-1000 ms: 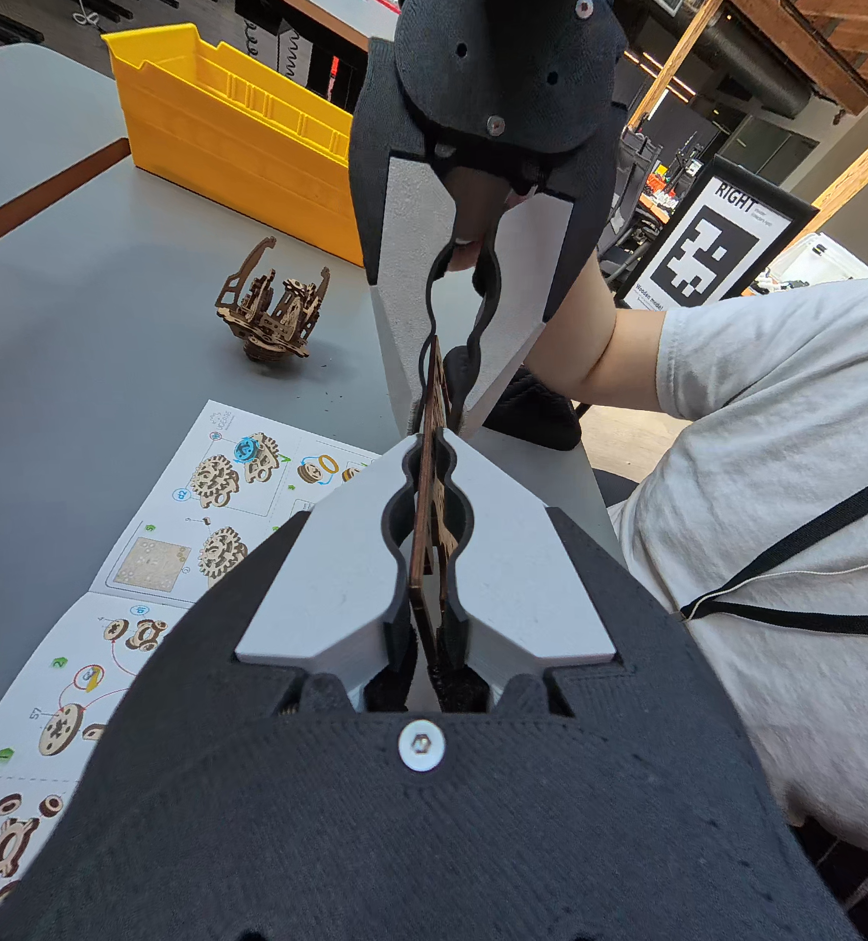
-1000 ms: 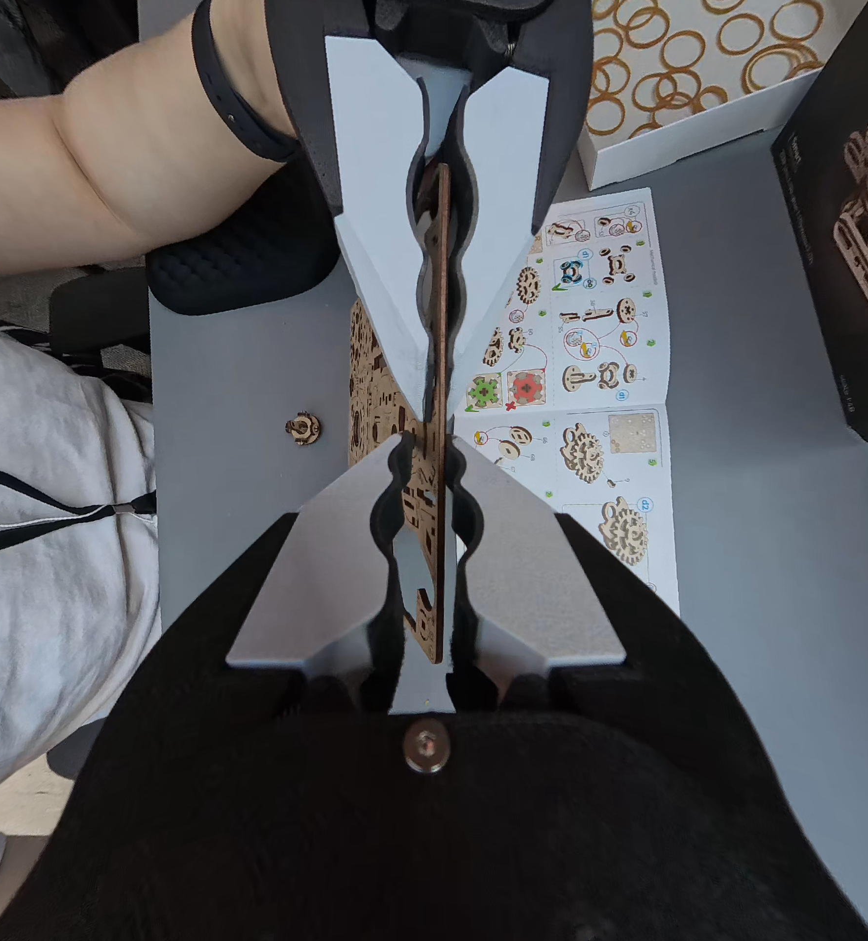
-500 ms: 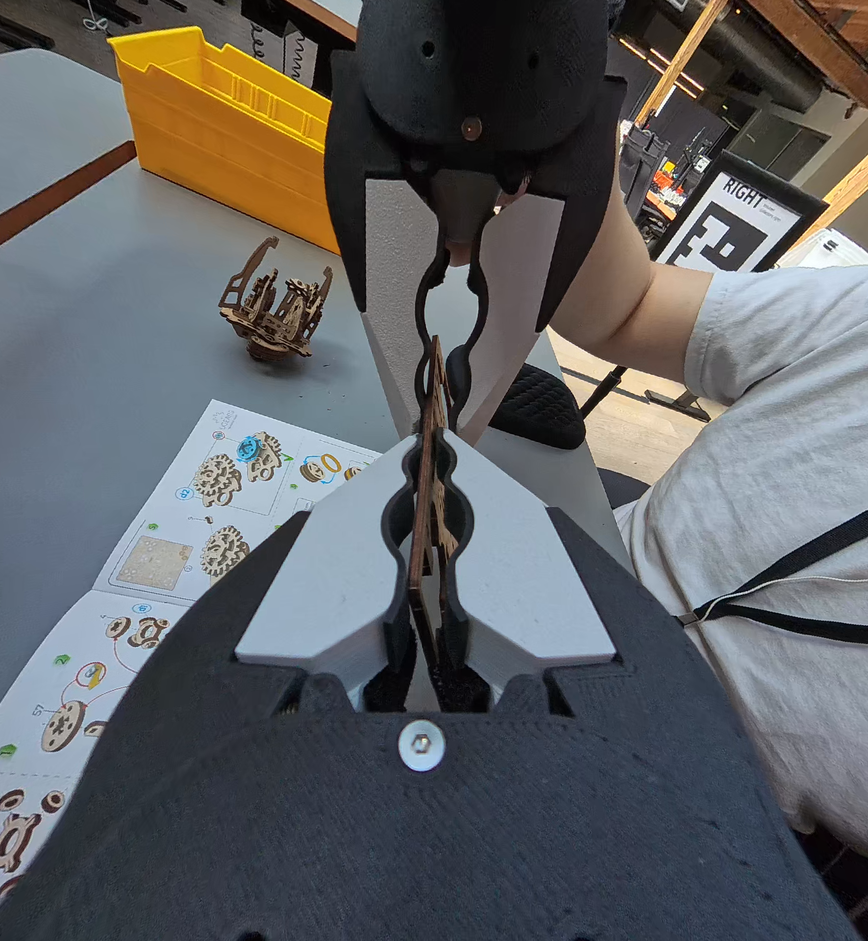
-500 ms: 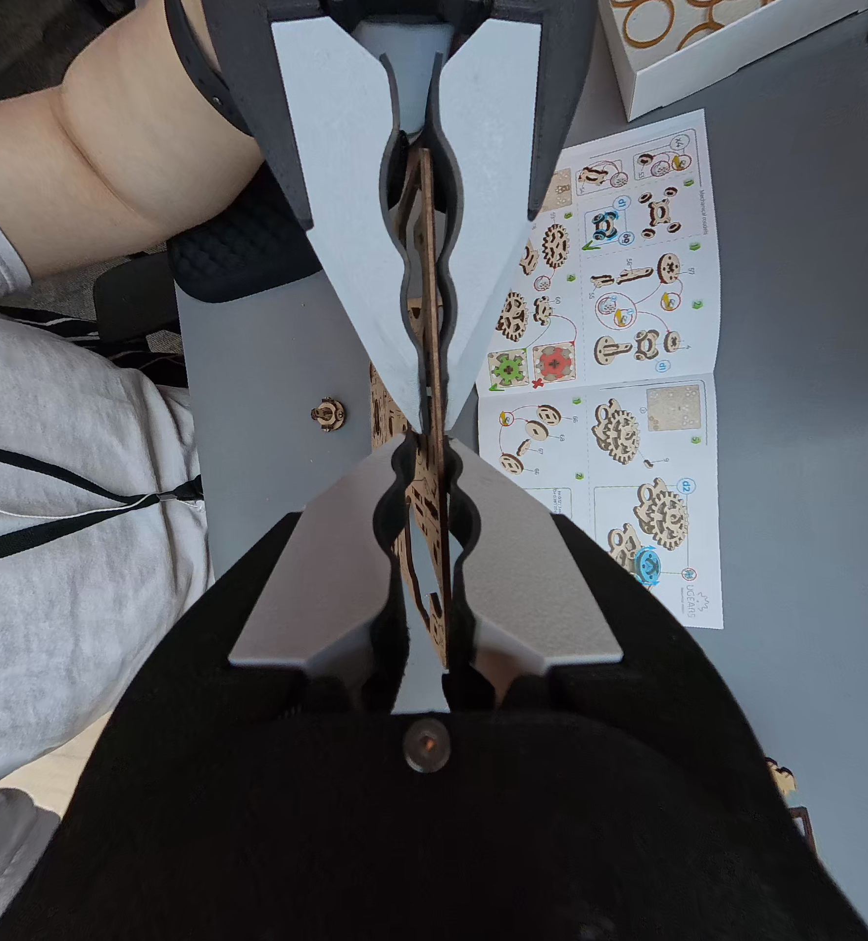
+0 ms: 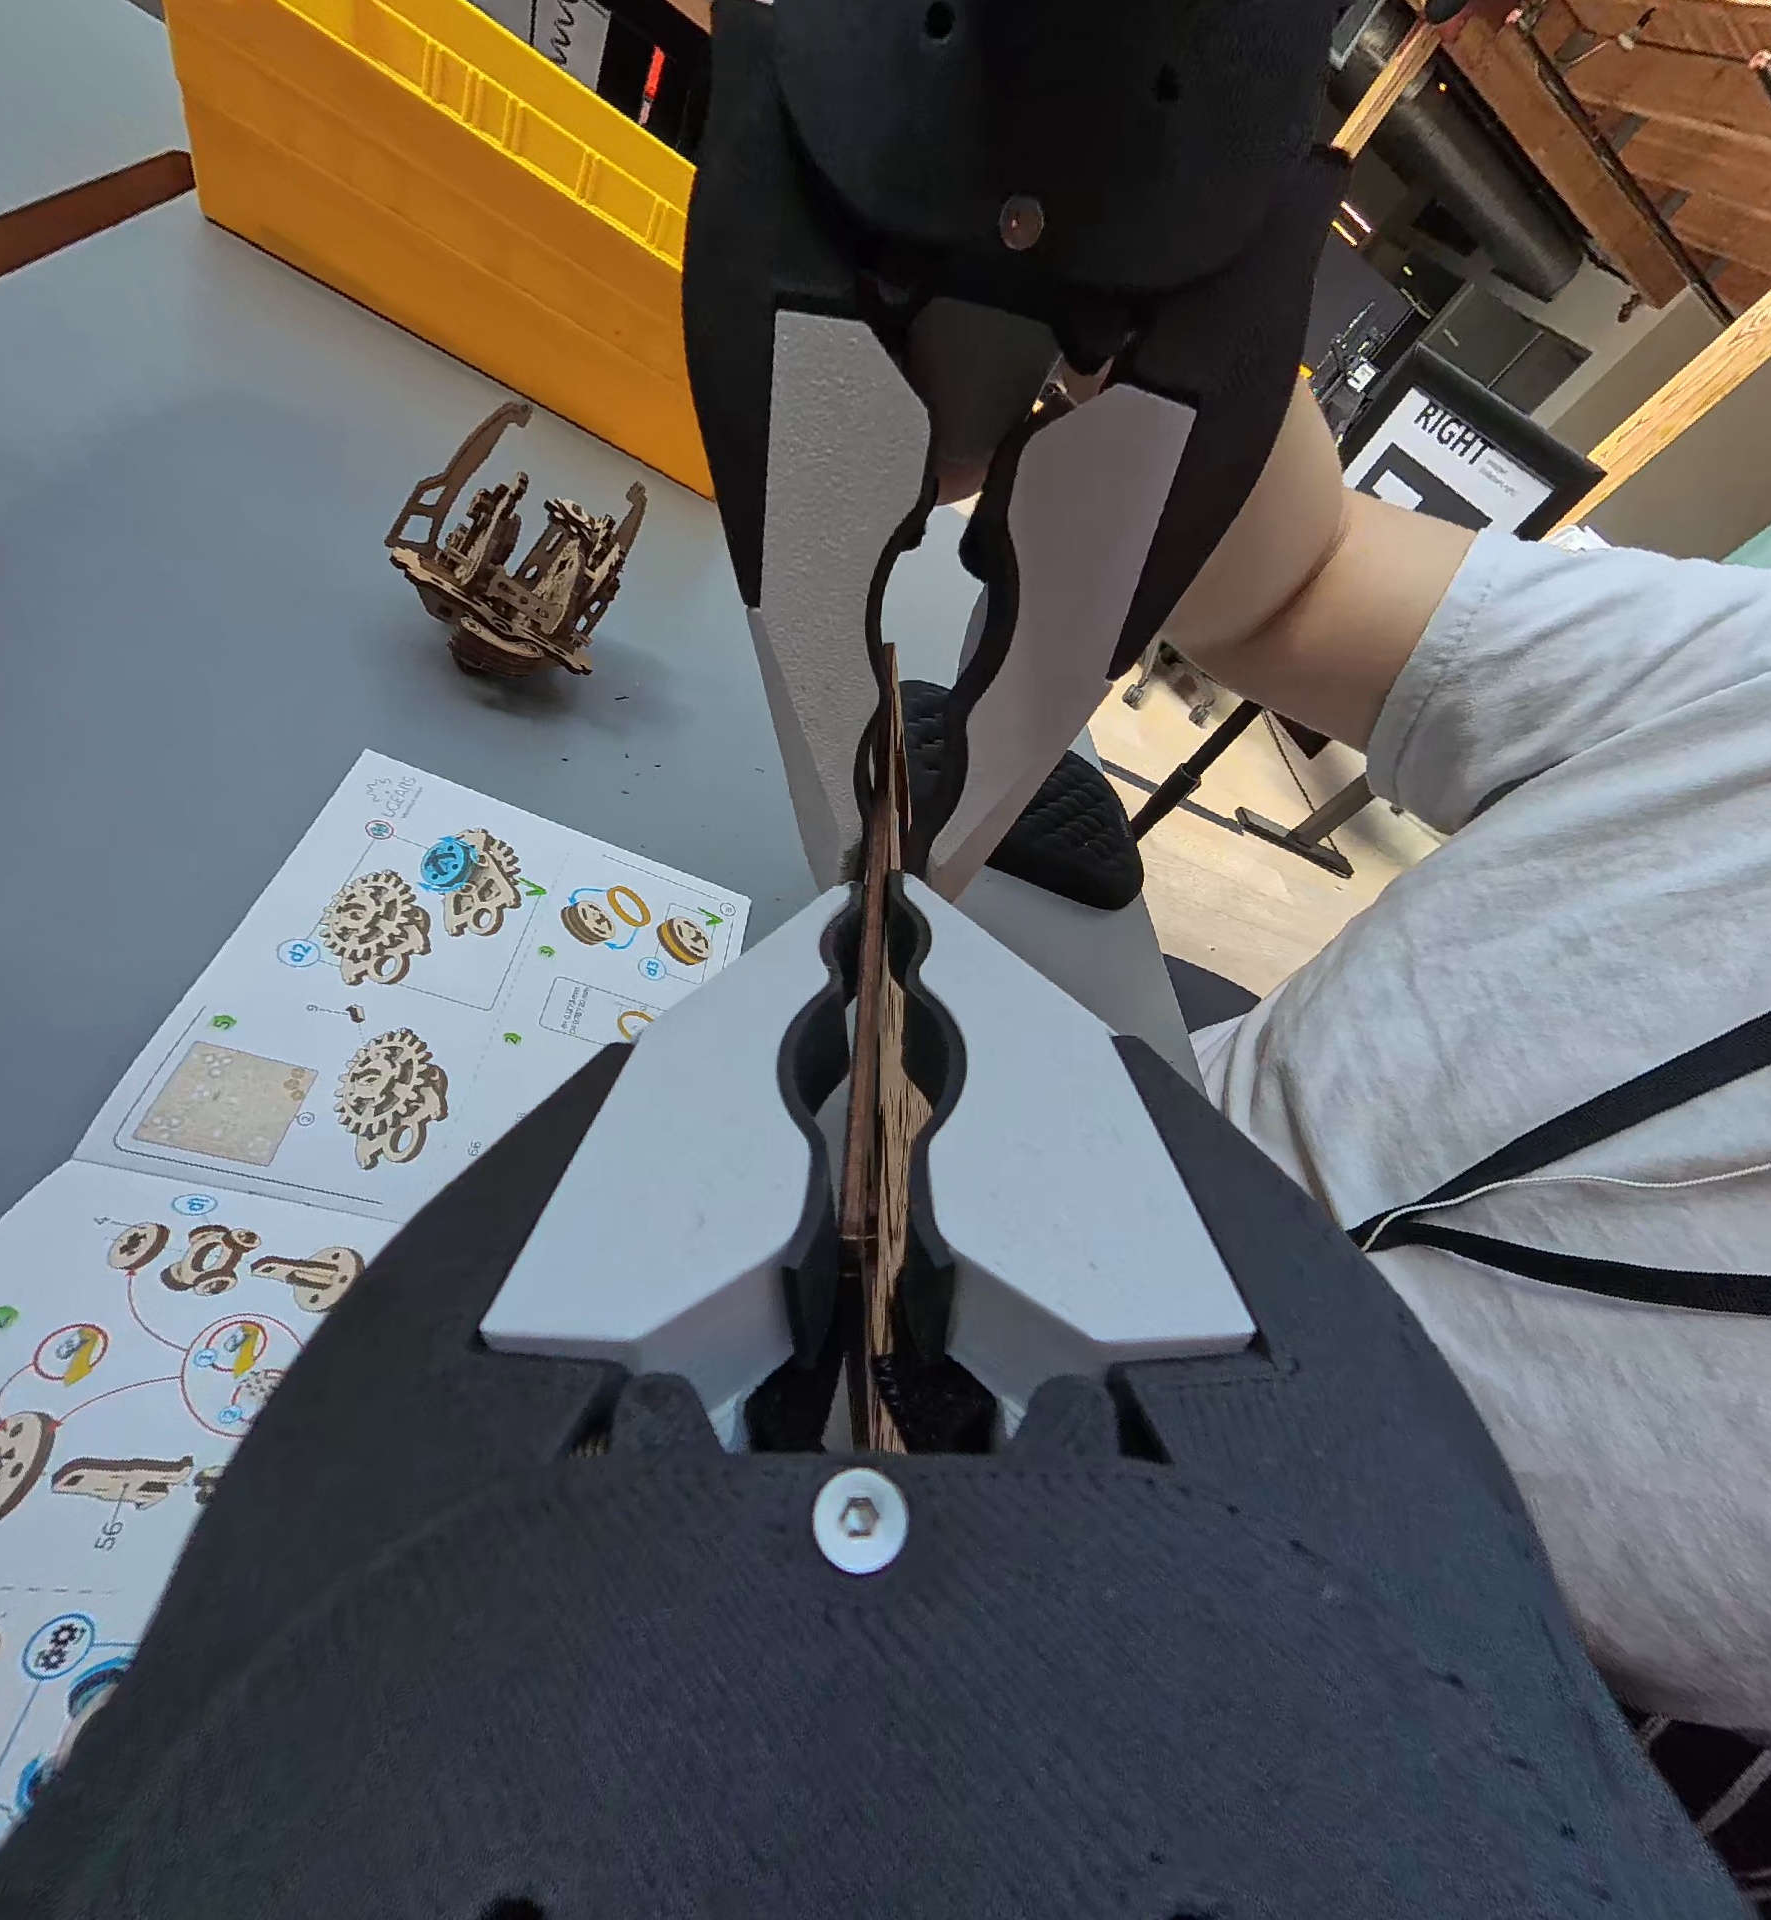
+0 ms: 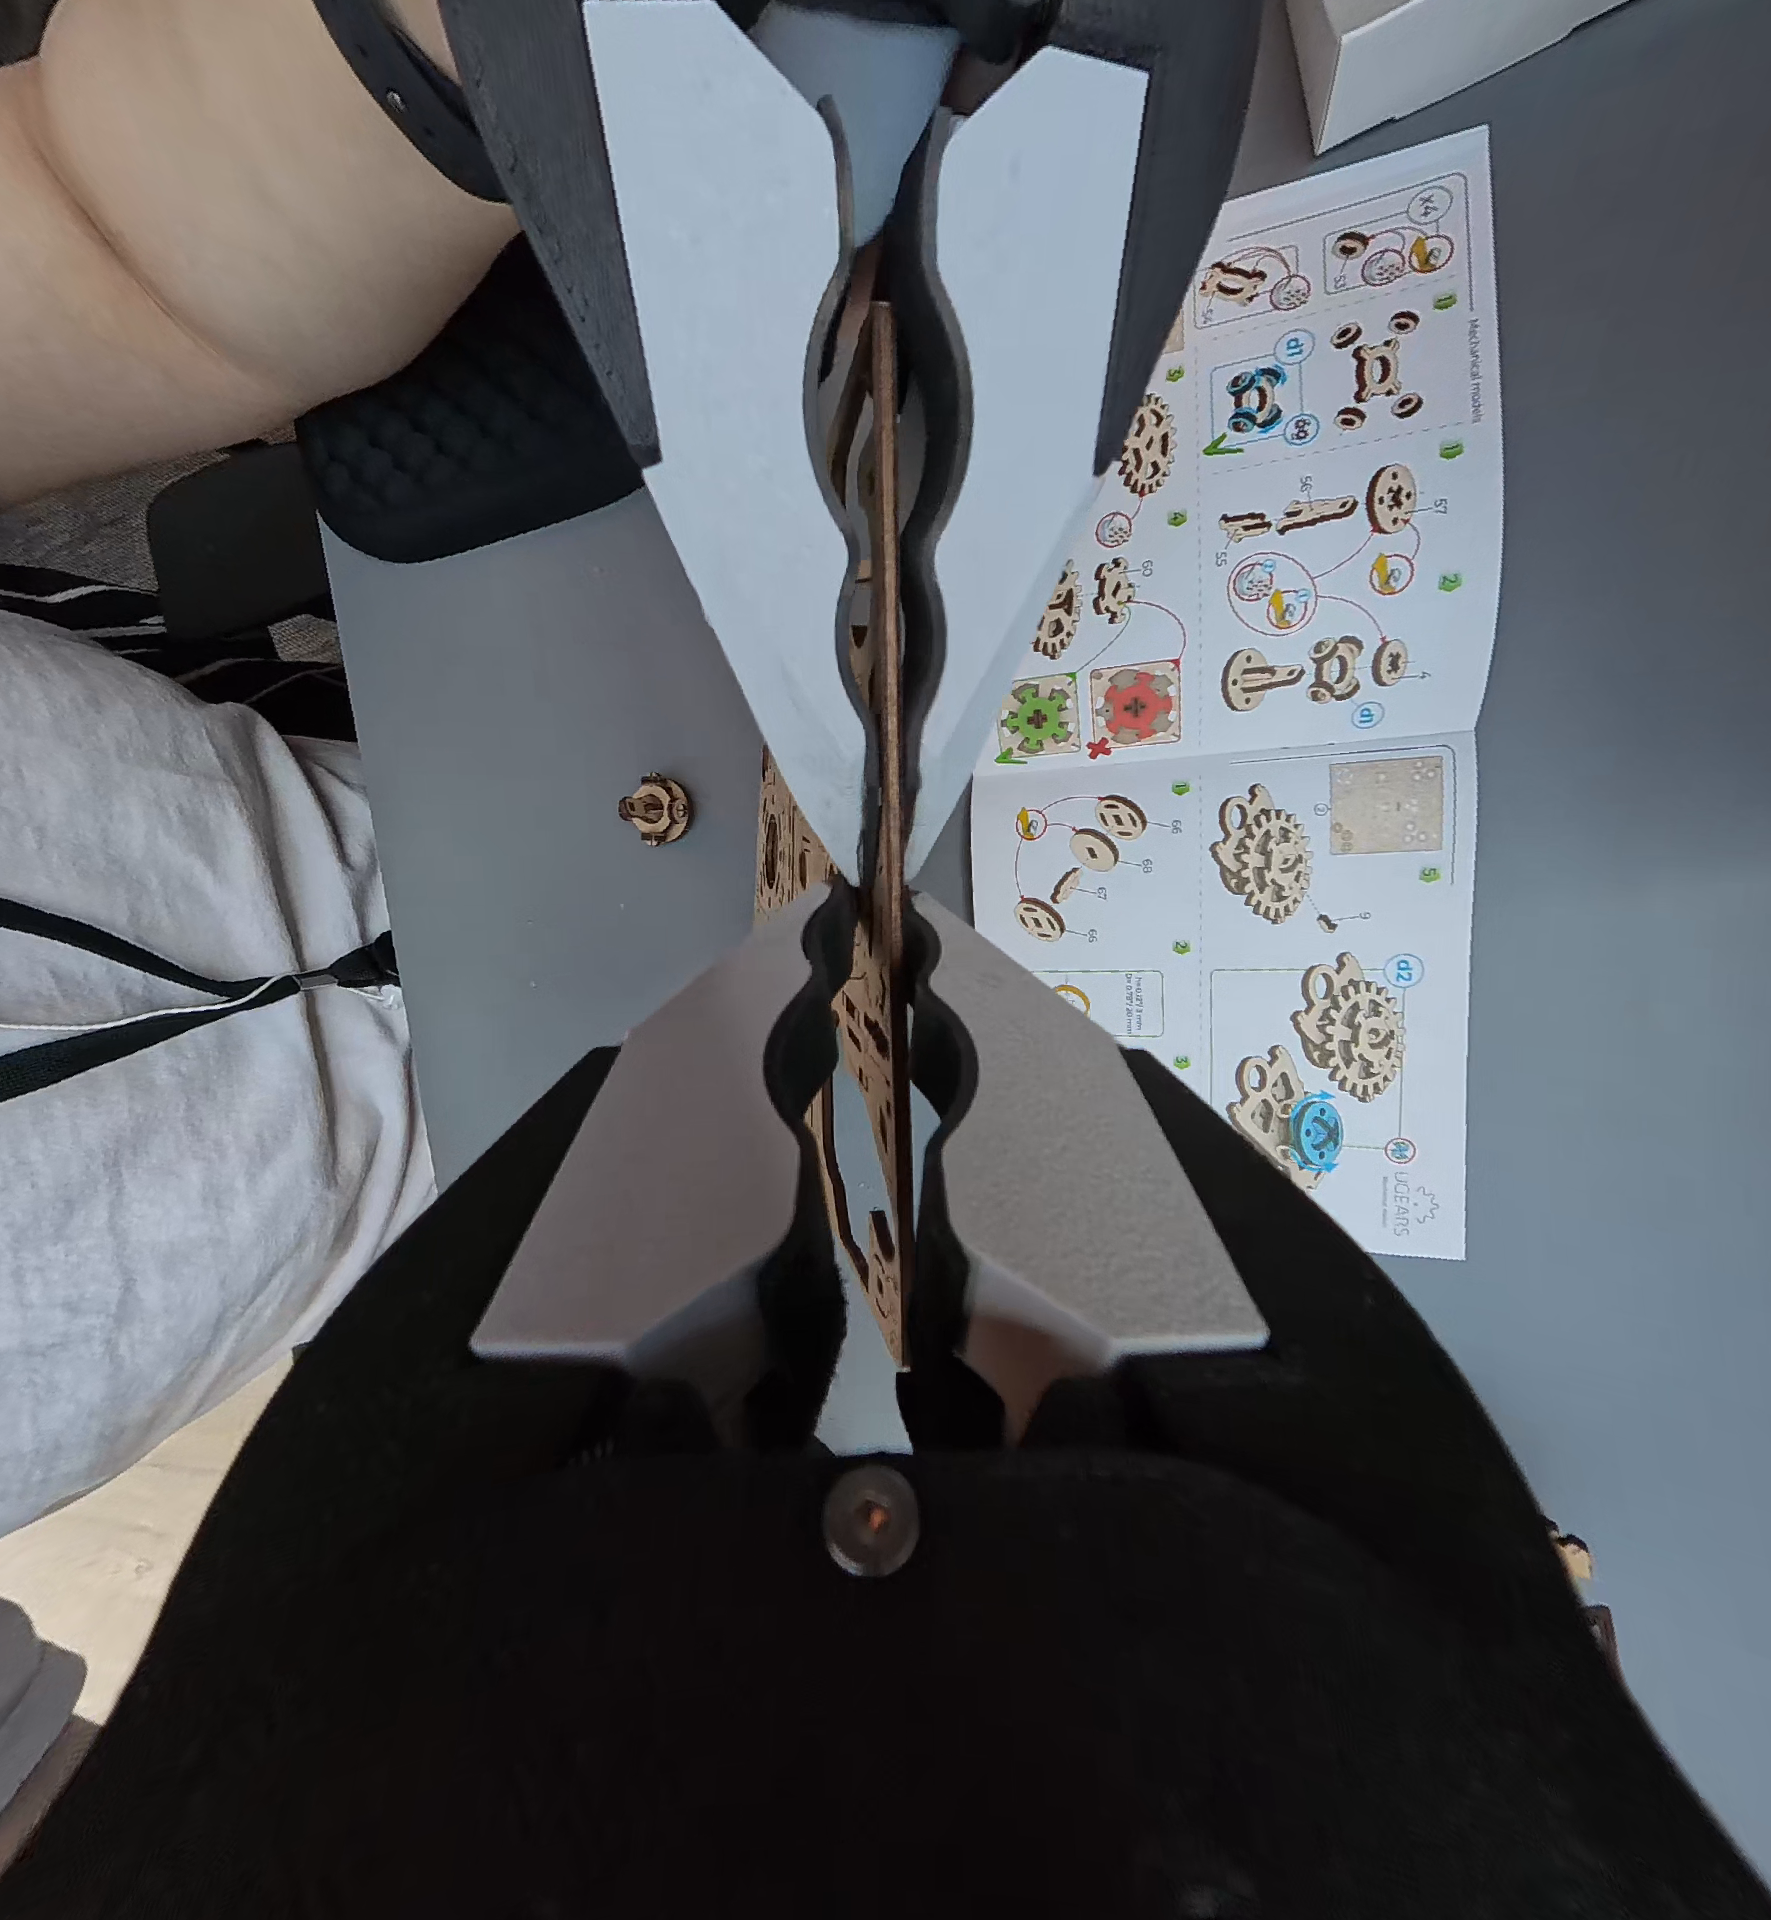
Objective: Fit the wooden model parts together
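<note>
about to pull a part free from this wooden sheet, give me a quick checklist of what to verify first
1. Left gripper jaws shut on the wooden sheet: ok, the sheet sits edge-on between them.
2. Right gripper jaws shut on the same sheet's other end: ok.
3. Sheet straight between the two grippers, not bowed: ok, its edge runs as one line in both views.
4. Which part is to come out of the sheet: cannot tell, since only the edge shows.
5. Table below free to catch a dropped part: not ok, the instruction sheet and a small round wooden part lie beneath.
6. Half-built model out of the way: ok, it stands apart by the yellow bin.
</note>
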Available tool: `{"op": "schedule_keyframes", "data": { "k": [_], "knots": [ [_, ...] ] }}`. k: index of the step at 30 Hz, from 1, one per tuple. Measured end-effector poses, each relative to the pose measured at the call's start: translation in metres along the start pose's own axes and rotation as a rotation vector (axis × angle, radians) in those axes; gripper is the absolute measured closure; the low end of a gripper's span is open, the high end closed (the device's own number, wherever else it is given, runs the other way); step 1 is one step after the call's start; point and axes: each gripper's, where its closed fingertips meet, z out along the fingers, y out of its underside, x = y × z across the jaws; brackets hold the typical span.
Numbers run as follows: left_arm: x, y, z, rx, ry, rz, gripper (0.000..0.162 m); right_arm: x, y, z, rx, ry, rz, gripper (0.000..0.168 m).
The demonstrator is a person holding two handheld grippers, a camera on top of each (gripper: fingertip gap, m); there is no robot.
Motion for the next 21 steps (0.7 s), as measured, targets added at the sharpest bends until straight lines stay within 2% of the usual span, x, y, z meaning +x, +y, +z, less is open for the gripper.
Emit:
{"op": "schedule_keyframes", "data": {
  "k": [17, 21],
  "knots": [
    [-0.0071, 0.0023, -0.0011, 0.012, -0.037, 0.000, 0.161, 0.0077, 0.0019, 0.0029, -0.093, 0.091, -0.049, 0.161],
    [-0.0008, 0.0011, -0.0032, 0.019, 0.013, 0.008, 0.161, 0.0025, -0.0022, 0.0015, -0.043, 0.100, -0.162, 0.157]
  ]
}}
